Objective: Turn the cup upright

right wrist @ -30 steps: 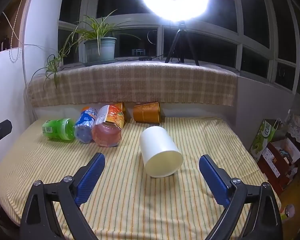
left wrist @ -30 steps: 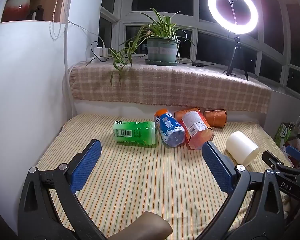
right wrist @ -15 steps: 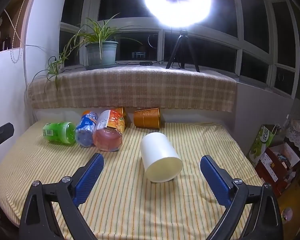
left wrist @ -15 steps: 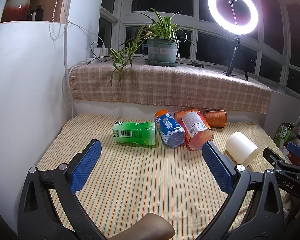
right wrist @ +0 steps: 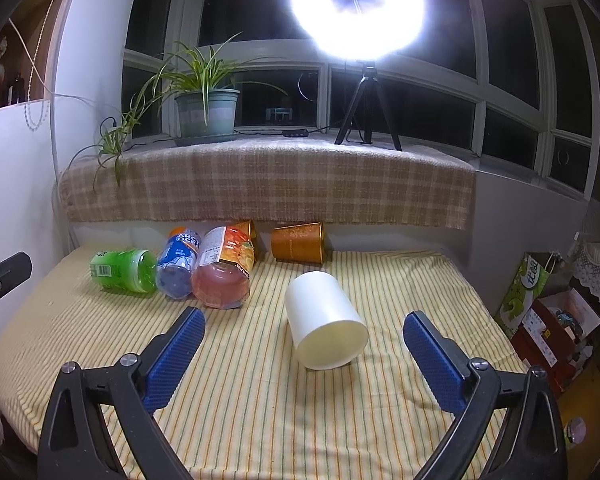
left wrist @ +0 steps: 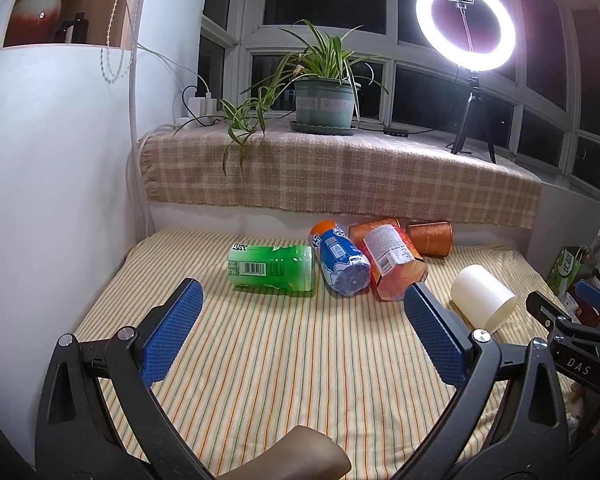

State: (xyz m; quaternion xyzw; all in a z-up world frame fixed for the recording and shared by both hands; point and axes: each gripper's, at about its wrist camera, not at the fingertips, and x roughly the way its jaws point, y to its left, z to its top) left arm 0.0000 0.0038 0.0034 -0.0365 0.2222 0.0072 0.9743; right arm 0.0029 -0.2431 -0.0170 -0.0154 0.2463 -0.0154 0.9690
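Note:
A white cup [right wrist: 324,320] lies on its side on the striped cloth, its wide mouth toward me and slightly right. It also shows in the left wrist view [left wrist: 482,298] at the right. My right gripper [right wrist: 304,344] is open and empty, its blue pads either side of the cup and a little short of it. My left gripper [left wrist: 302,326] is open and empty over the cloth, well left of the cup. An orange-brown cup [right wrist: 298,242] lies on its side by the back wall.
A green bottle [right wrist: 124,270], a blue bottle [right wrist: 178,266] and an orange bottle [right wrist: 224,274] lie side by side at the back left. A plaid-covered sill [right wrist: 268,184] carries a potted plant [right wrist: 206,110] and a ring light tripod [right wrist: 366,110]. Bags and boxes [right wrist: 540,304] stand off the right edge.
The right gripper has eased back and up slightly, so the white cup sits a little farther and higher in its view. The left gripper has barely moved.

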